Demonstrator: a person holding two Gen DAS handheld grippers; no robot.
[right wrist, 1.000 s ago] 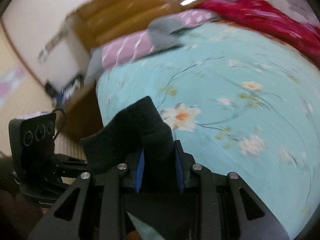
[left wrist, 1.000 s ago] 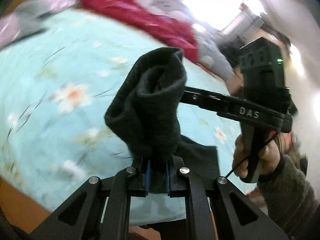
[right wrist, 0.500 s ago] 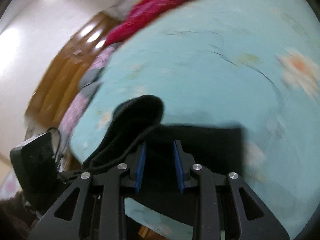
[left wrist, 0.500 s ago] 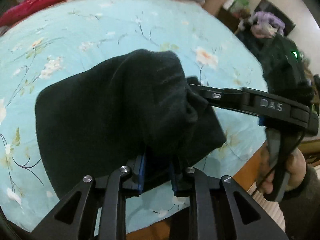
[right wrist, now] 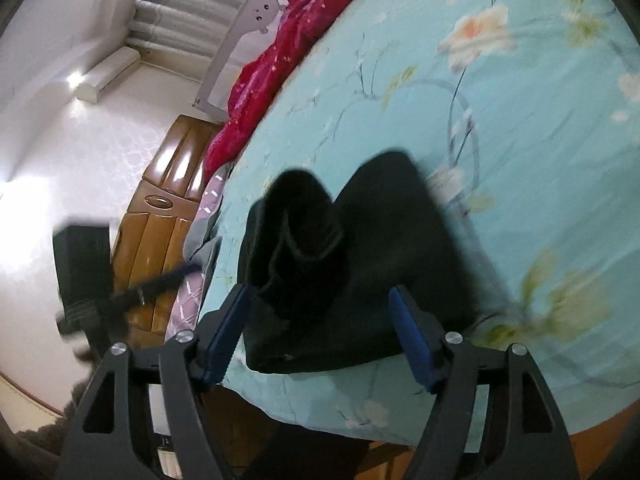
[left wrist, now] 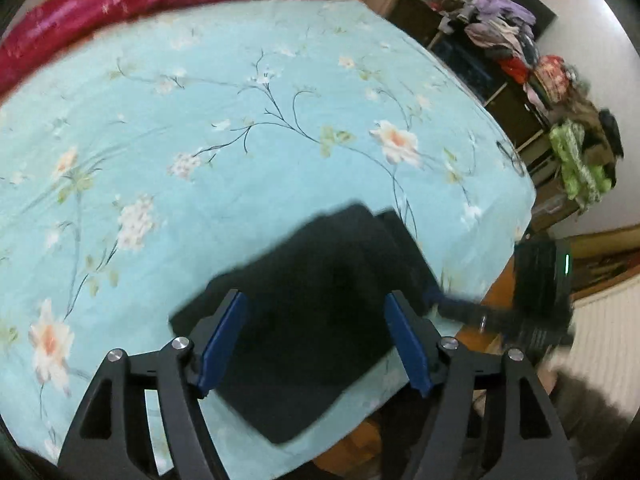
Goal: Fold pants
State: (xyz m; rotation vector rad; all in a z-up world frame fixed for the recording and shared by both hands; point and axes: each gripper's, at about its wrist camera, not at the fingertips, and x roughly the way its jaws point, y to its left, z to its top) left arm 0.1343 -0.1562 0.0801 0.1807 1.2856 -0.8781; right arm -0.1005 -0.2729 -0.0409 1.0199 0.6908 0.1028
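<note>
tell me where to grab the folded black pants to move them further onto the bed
Take the pants by the thick near edge beside the bed's edge, coming in low from the foot side. The layers stack there, so one pinch catches all; the raised fold further in looks loose.

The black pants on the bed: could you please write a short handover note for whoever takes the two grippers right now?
Left gripper: open, holding nothing, above the pants.
Right gripper: open, holding nothing, also over the pants.
Pants: folded dark bundle on the floral bedsheet, near the bed's edge.
Done: pants folded and released.
Left: from the right wrist view one layer bulges up; perhaps flatten it, then finish.
</note>
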